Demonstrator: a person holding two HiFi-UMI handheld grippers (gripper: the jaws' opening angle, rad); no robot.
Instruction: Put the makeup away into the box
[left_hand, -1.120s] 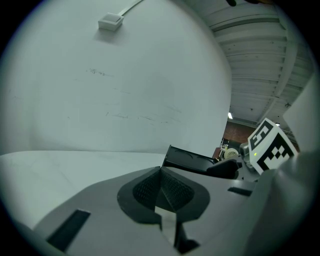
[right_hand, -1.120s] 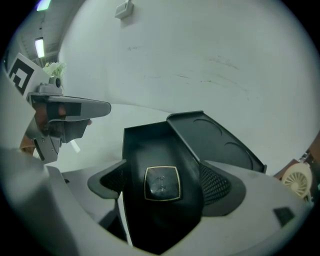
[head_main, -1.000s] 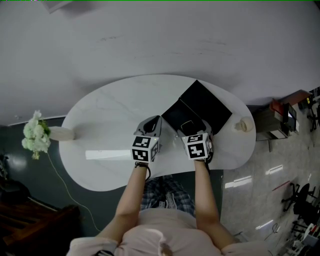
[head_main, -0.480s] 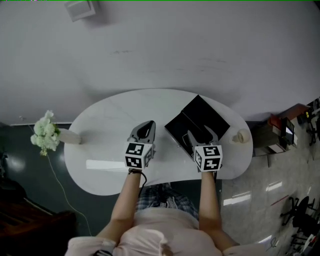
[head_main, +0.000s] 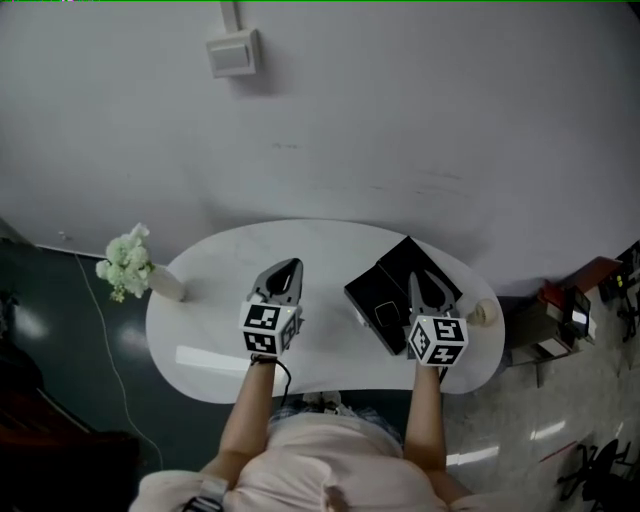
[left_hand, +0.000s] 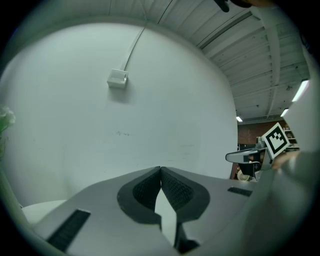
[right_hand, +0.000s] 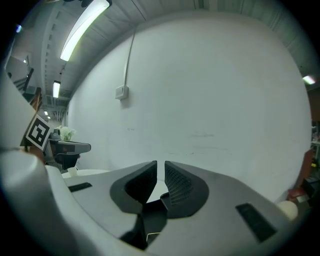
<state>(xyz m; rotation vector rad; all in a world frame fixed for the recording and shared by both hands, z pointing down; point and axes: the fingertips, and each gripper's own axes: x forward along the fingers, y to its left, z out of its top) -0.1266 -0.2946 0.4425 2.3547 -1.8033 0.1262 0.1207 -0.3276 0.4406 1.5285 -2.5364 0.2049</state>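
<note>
The black box (head_main: 378, 292) lies open on the white oval table (head_main: 220, 340), its lid (head_main: 420, 262) tipped back to the right. A small dark item with a pale edge (head_main: 385, 316) rests inside it. My right gripper (head_main: 421, 288) hovers over the box's right side. Its jaws have just been closing and now stand almost together with nothing between them (right_hand: 160, 163). My left gripper (head_main: 284, 272) hangs above the table left of the box, shut and empty, its pads meeting at the tips (left_hand: 160, 169). Both point toward the white wall.
A pale vase of white flowers (head_main: 128, 266) stands at the table's left end. A small beige object (head_main: 484, 312) sits at its right end. A switch box (head_main: 233, 52) is on the wall. Dark furniture (head_main: 575, 305) stands to the right of the table.
Both grippers have lifted off the table and now point at the wall. The right jaws, wide over the box before, have closed. The head view has tilted up the wall.
</note>
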